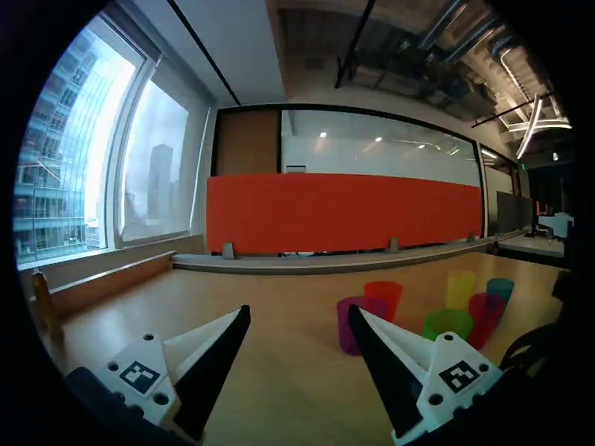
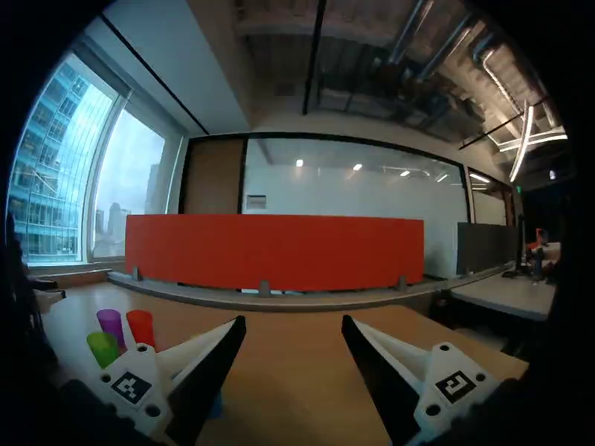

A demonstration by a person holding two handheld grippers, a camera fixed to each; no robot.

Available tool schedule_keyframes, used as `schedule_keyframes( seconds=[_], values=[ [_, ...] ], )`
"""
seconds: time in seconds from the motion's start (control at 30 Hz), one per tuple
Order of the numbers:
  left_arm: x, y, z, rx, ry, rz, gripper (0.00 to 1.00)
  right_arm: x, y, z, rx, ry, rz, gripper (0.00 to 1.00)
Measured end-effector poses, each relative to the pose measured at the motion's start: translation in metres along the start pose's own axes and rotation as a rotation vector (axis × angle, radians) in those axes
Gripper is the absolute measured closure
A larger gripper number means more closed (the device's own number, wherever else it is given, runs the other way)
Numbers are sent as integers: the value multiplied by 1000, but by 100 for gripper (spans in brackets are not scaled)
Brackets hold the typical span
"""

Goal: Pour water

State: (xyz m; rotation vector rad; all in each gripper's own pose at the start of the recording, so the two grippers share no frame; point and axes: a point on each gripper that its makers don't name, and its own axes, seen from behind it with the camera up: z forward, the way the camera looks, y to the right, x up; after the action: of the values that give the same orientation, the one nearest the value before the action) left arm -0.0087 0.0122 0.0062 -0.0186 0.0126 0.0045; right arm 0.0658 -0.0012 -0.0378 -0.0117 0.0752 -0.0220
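Wood table [image 1: 282, 401] | L gripper [image 1: 298, 308] jaws apart, empty | cups at 4 o'clock, left gripper view: purple cup [image 1: 343, 327] behind its finger, red cup [image 1: 383, 296], green cup [image 1: 446, 323], pink cup [image 1: 485, 312], yellow cup [image 1: 460, 288], teal cup [image 1: 500, 288] | R gripper [image 2: 292, 320] jaws apart, empty; 3 cups at 8 o'clock.

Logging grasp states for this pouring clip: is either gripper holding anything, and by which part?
Nothing is held. The left gripper and the right gripper are both open with nothing between their fingers; the coloured cups stand untouched on the table.
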Motion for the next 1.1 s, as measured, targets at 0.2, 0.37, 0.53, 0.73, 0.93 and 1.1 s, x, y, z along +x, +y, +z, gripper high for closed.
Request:
schedule_keyframes(
  seconds=[0.2,0.37,0.53,0.73,0.93,1.1],
  values=[
    [0,0,0,0,0,0,2,-13,-5,6,22,-7,10,0],
    [0,0,0,0,0,0,3,-23,-10,10,40,2,30,0],
    [0,0,-1,0,0,0,3,-31,-14,16,52,-4,43,0],
    [0,0,-1,0,0,0,3,-41,-12,21,36,-8,42,0],
    [0,0,0,0,0,0,3,-53,-13,21,29,-30,47,0],
    [0,1,-1,0,0,0,3,-59,-11,22,20,-39,35,0]
  ],
)
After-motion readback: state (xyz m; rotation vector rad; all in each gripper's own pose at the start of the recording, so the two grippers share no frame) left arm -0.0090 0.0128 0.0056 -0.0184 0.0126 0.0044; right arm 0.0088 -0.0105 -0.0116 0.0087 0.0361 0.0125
